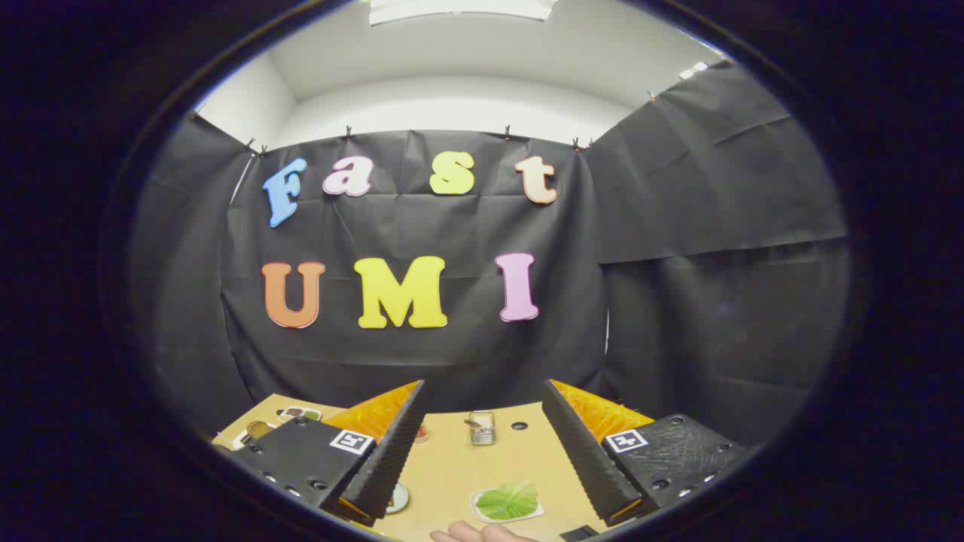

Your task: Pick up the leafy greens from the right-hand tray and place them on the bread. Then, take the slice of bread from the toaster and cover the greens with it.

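Gripper view, gripper [482, 444]: held high above the desk, aimed mostly at the booth wall; jaws wide apart, nothing between them, nothing touched.

Gripper view, desk [452, 470]: light wooden top, seen in the gap between the two fingers and a little to the left of them.

Gripper view, leafy greens [508, 500]: lying flat on a small white tray [477, 512] on the desk, between the fingers and nearer the right one; not lifted, not gripped.

Gripper view, toaster [482, 427]: small metallic item standing farther along the desk, beyond the greens; taken to be the toaster, too small to confirm; no bread slice discernible in it.

Gripper view, bread: target slice not identified; a round plate [398, 497] partly hidden behind the left finger, contents not readable.

Gripper view, other dishes [300, 413]: small trays at the far left of the desk, beyond the left finger; contents too small to tell.

Gripper view, hand [482, 534]: part of a person's hand at the near side of the desk, just in front of the tray of greens, well below the fingers.

Progress, judged: no step complete. Greens on their tray, not yet picked.

Remaining, judged: descent onto the greens, grasp, transfer to the bread; then removal of the slice from the toaster and covering of the greens. Whole task outstanding.
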`<state>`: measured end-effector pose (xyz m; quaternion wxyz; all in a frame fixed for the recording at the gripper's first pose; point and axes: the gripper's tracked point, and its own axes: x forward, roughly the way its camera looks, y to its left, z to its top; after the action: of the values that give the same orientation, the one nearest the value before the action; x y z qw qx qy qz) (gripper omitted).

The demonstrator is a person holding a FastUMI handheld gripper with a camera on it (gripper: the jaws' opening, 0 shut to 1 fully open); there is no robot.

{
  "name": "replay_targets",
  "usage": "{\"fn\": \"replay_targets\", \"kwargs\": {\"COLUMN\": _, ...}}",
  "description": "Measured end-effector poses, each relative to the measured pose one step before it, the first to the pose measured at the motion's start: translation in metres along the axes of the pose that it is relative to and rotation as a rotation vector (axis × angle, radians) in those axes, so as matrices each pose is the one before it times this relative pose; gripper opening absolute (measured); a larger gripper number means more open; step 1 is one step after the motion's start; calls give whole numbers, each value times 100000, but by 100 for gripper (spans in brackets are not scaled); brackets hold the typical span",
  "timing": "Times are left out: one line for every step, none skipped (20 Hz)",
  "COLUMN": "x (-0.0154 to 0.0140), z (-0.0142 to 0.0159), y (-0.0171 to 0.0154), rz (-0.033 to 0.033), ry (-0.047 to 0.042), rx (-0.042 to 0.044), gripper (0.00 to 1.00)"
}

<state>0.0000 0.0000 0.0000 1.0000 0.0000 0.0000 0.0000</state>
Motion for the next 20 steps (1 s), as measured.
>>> {"fn": "replay_targets", "kwargs": {"x": -32, "z": -72, "y": -59, "rz": 310, "ry": 587, "rx": -1346, "gripper": 96}}
{"fn": "replay_targets", "kwargs": {"x": -55, "z": -186, "y": 102, "rz": 1010, "ry": 880, "rx": -1026, "gripper": 96}}
{"fn": "replay_targets", "kwargs": {"x": -105, "z": 31, "y": -255, "rz": 333, "ry": 506, "rx": -751, "gripper": 96}}
{"fn": "replay_targets", "kwargs": {"x": 134, "z": 97, "y": -721, "rz": -1024, "ry": -163, "rx": -731, "gripper": 96}}
{"fn": "replay_targets", "kwargs": {"x": -34, "z": 274, "y": -718, "rz": -1433, "ry": -893, "rx": -285, "gripper": 95}}
{"fn": "replay_targets", "kwargs": {"x": -19, "z": 303, "y": -456, "rz": -672, "ry": -987, "rx": 699, "gripper": 95}}
{"fn": "replay_targets", "kwargs": {"x": 72, "z": -44, "y": -206, "rz": 475, "ry": 129, "rx": 291, "gripper": 95}}
{"fn": "replay_targets", "kwargs": {"x": 232, "z": -295, "y": -237, "rz": 262, "ry": 185, "rx": -64, "gripper": 95}}
{"fn": "replay_targets", "kwargs": {"x": 233, "z": -40, "y": -387, "rz": 447, "ry": 75, "rx": -287, "gripper": 95}}
{"fn": "replay_targets", "kwargs": {"x": 289, "z": -33, "y": -286, "rz": 684, "ry": -34, "rx": -127, "gripper": 95}}
{"fn": "replay_targets", "kwargs": {"x": 256, "z": -131, "y": -404, "rz": 45, "ry": 166, "rx": -171, "gripper": 95}}
{"fn": "replay_targets", "kwargs": {"x": 275, "z": -305, "y": -381, "rz": 583, "ry": 311, "rx": 46, "gripper": 95}}
{"fn": "replay_targets", "kwargs": {"x": 305, "z": -304, "y": -225, "rz": 456, "ry": 525, "rx": 73, "gripper": 95}}
{"fn": "replay_targets", "kwargs": {"x": 319, "z": -382, "y": -402, "rz": 386, "ry": 570, "rx": -261, "gripper": 95}}
{"fn": "replay_targets", "kwargs": {"x": 391, "z": -422, "y": -305, "rz": 665, "ry": 534, "rx": -488, "gripper": 95}}
{"fn": "replay_targets", "kwargs": {"x": 546, "z": -629, "y": -358, "rz": 418, "ry": 984, "rx": -639, "gripper": 95}}
{"fn": "replay_targets", "kwargs": {"x": 670, "z": -621, "y": -445, "rz": 189, "ry": 1289, "rx": -225, "gripper": 95}}
{"fn": "replay_targets", "kwargs": {"x": 852, "z": -959, "y": -353, "rz": 1069, "ry": 1771, "rx": -105, "gripper": 95}}
{"fn": "replay_targets", "kwargs": {"x": 697, "z": -846, "y": -209, "rz": 1181, "ry": 1988, "rx": -305, "gripper": 95}}
{"fn": "replay_targets", "kwargs": {"x": 1050, "z": -1059, "y": -469, "rz": 1436, "ry": 1539, "rx": -644, "gripper": 95}}
